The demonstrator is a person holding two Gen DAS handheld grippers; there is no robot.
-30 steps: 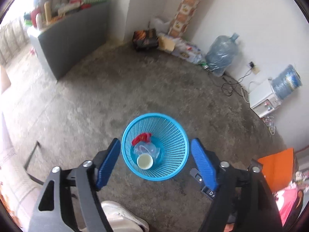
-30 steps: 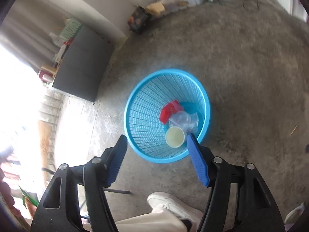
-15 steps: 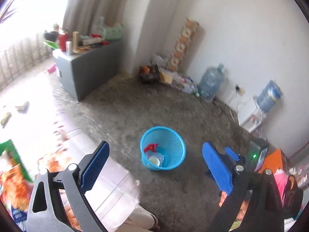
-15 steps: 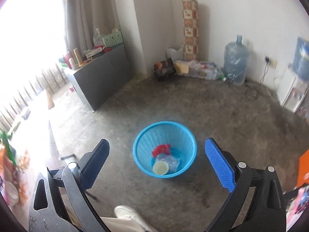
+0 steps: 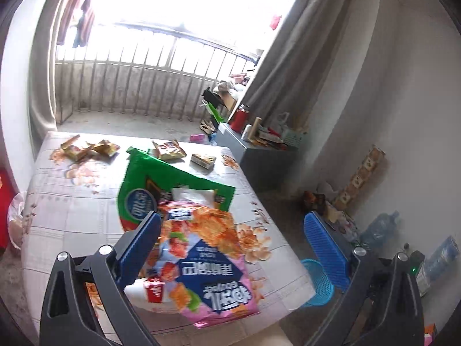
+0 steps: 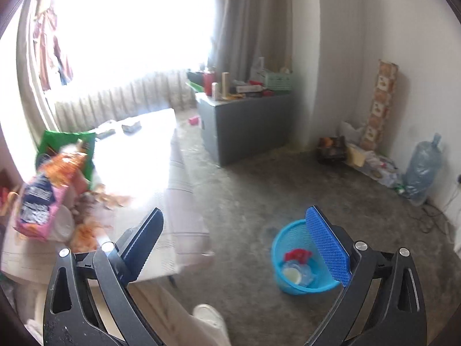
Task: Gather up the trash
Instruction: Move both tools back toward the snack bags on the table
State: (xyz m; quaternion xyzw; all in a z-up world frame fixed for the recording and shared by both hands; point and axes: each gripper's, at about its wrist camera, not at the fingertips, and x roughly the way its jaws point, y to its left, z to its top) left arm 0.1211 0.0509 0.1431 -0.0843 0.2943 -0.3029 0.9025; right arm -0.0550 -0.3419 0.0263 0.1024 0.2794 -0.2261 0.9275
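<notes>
Wrapper: pink-and-orange foil snack bag lies flat on the floral-cloth table, centre-bottom of the left wrist view, long axis running toward upper left.
Left gripper: jaws have just been opening, now spread wide with nothing between the pads — bag directly below, so the nearer one.
Right gripper: jaws likewise just opened, empty; bag far left of frame.
Bin: blue mesh plastic basket on the floor, lower right.

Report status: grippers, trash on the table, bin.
Left gripper and right gripper open, empty. Pink-and-orange snack bag lies on the floral-cloth table, uncollected. Blue mesh wastebasket on the floor, unobstructed.
</notes>
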